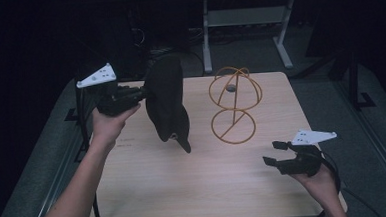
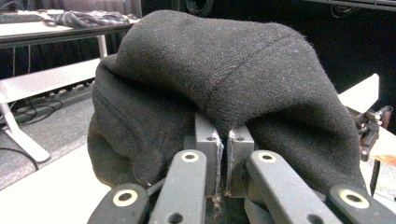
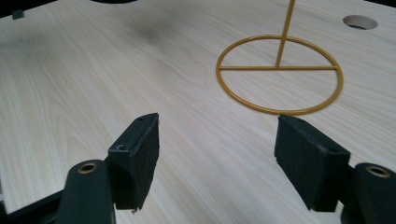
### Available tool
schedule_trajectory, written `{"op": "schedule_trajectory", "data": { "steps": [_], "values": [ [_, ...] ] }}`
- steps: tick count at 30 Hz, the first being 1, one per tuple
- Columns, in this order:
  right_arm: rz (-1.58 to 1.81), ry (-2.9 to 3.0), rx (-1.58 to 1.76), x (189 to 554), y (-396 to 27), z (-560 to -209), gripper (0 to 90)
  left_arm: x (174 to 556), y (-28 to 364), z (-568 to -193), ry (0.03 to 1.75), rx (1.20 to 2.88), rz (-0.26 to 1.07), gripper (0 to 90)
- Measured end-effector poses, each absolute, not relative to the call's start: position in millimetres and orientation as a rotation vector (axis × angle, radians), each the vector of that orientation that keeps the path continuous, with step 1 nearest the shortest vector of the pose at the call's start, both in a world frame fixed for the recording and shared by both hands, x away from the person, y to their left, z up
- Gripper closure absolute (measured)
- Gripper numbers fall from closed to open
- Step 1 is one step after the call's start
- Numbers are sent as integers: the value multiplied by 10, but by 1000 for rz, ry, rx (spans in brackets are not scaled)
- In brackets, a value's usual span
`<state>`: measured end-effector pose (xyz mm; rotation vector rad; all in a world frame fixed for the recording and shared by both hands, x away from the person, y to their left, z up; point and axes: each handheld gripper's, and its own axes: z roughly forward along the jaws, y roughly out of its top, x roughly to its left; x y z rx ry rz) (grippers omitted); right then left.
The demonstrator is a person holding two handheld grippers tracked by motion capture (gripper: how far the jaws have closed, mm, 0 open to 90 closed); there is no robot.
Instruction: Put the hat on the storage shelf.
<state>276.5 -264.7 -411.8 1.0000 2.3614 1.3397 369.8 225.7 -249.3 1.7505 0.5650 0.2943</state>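
Observation:
A black woollen hat (image 1: 166, 102) hangs above the left half of the light wooden table (image 1: 185, 189), its peak drooping toward the tabletop. My left gripper (image 1: 144, 92) is shut on the hat's edge from the left. In the left gripper view the pads of that gripper (image 2: 223, 140) pinch a fold of the hat (image 2: 219, 70). A gold wire hat stand (image 1: 235, 106) rises at the table's middle right, with its ring base (image 3: 280, 74) flat on the wood. My right gripper (image 1: 272, 153) hovers low over the front right of the table. That gripper (image 3: 217, 158) is open, with nothing between its pads.
A round cable hole (image 3: 359, 21) lies in the tabletop behind the stand. Beyond the table's far edge stand the white legs of another desk (image 1: 282, 38). Dark floor surrounds the table on both sides.

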Motion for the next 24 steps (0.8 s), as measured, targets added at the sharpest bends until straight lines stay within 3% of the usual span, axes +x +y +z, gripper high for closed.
{"op": "schedule_trajectory", "data": {
  "steps": [24],
  "values": [
    [1376, 2287, 1067, 2740, -2952, -4148, 281, 4242, 1679, -2093, 508, 1777, 289, 869]
  ]
}}
